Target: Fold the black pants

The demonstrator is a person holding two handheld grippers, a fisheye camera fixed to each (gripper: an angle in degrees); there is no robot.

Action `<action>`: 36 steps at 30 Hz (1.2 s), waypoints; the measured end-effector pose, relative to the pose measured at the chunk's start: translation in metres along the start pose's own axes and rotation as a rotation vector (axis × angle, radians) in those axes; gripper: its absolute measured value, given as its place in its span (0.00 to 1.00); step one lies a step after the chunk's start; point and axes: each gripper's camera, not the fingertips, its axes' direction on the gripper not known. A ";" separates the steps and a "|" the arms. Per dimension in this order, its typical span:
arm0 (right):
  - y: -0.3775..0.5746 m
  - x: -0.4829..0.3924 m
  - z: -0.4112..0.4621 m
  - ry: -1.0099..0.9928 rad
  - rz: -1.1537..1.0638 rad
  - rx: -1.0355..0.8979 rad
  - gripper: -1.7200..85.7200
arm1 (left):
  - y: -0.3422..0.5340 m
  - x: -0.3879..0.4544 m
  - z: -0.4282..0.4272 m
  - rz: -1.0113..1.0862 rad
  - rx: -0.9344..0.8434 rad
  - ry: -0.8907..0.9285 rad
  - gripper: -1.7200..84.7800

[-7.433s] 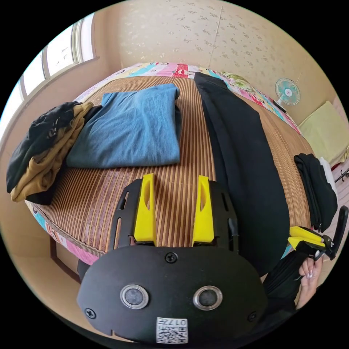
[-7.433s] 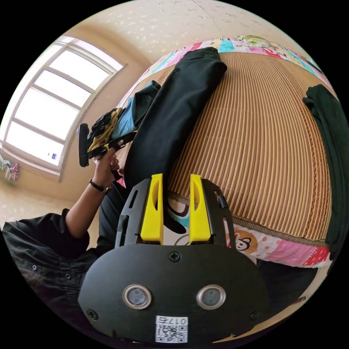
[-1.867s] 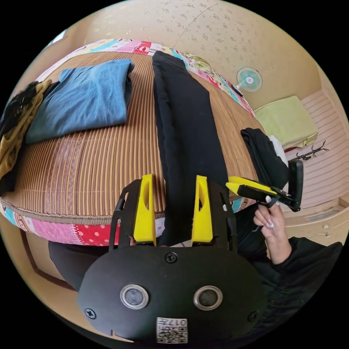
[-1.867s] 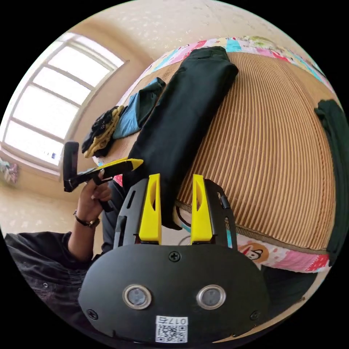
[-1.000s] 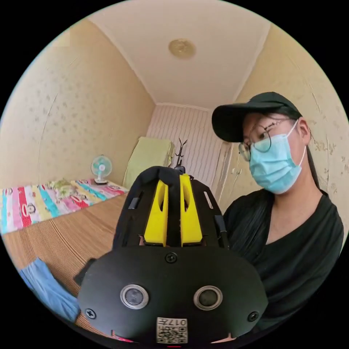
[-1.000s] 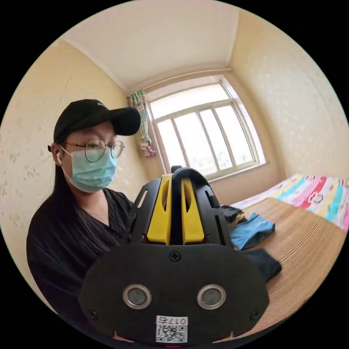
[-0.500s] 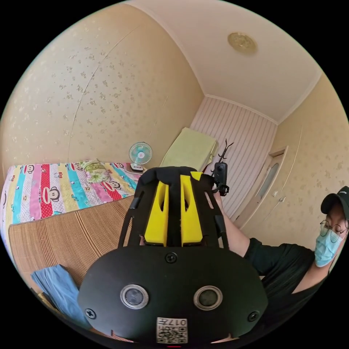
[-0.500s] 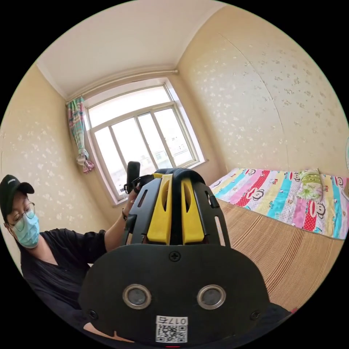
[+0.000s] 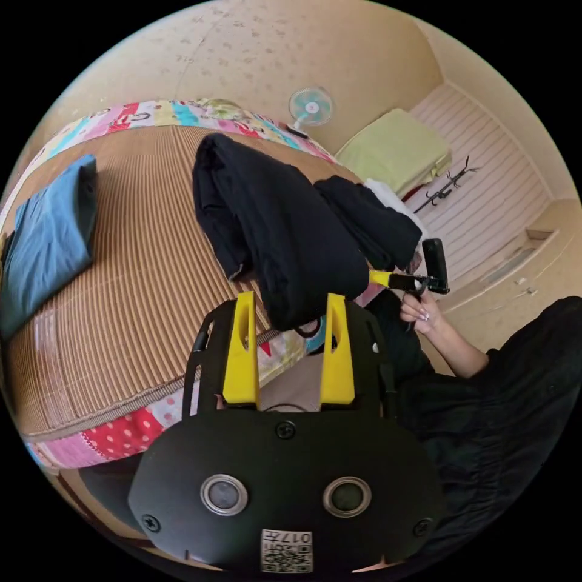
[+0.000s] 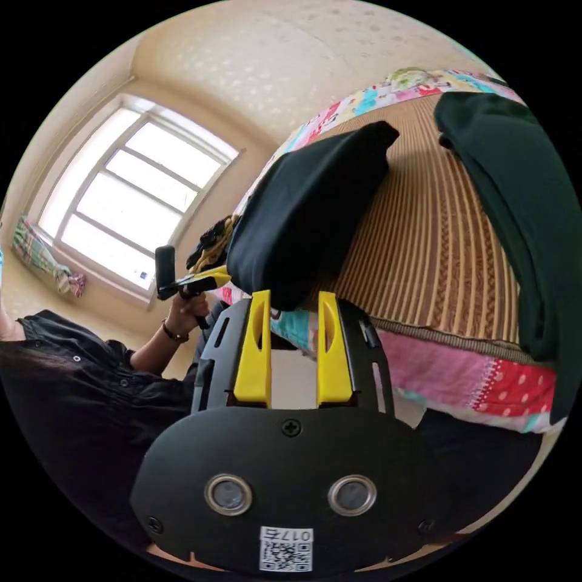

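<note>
The black pants (image 9: 285, 236) lie doubled over on the striped bed mat (image 9: 133, 242), with their rounded fold hanging a little past the near edge. My left gripper (image 9: 290, 297) is open, and the fold reaches just between its yellow tips without being pinched. In the right gripper view the same pants (image 10: 309, 206) sit just beyond my right gripper (image 10: 294, 297), which is open too. The right gripper (image 9: 388, 279) shows beside the pants in a hand (image 9: 418, 306). The left gripper (image 10: 203, 280) is held at the pants' other side.
A folded blue garment (image 9: 48, 236) lies at the mat's left. Another dark folded garment (image 9: 370, 218) sits to the right of the pants (image 10: 515, 182). A small fan (image 9: 310, 106) stands behind the bed. A crumpled black and tan pile (image 10: 212, 239) lies near the window (image 10: 133, 194).
Both grippers were shut on black cloth and raised toward the ceiling. Now both are open and lowered at the bed edge, and the pants lie folded in half.
</note>
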 end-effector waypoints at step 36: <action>-0.145 -0.070 -0.201 0.681 0.112 0.066 0.17 | -0.213 0.289 0.265 0.115 -0.234 0.347 0.17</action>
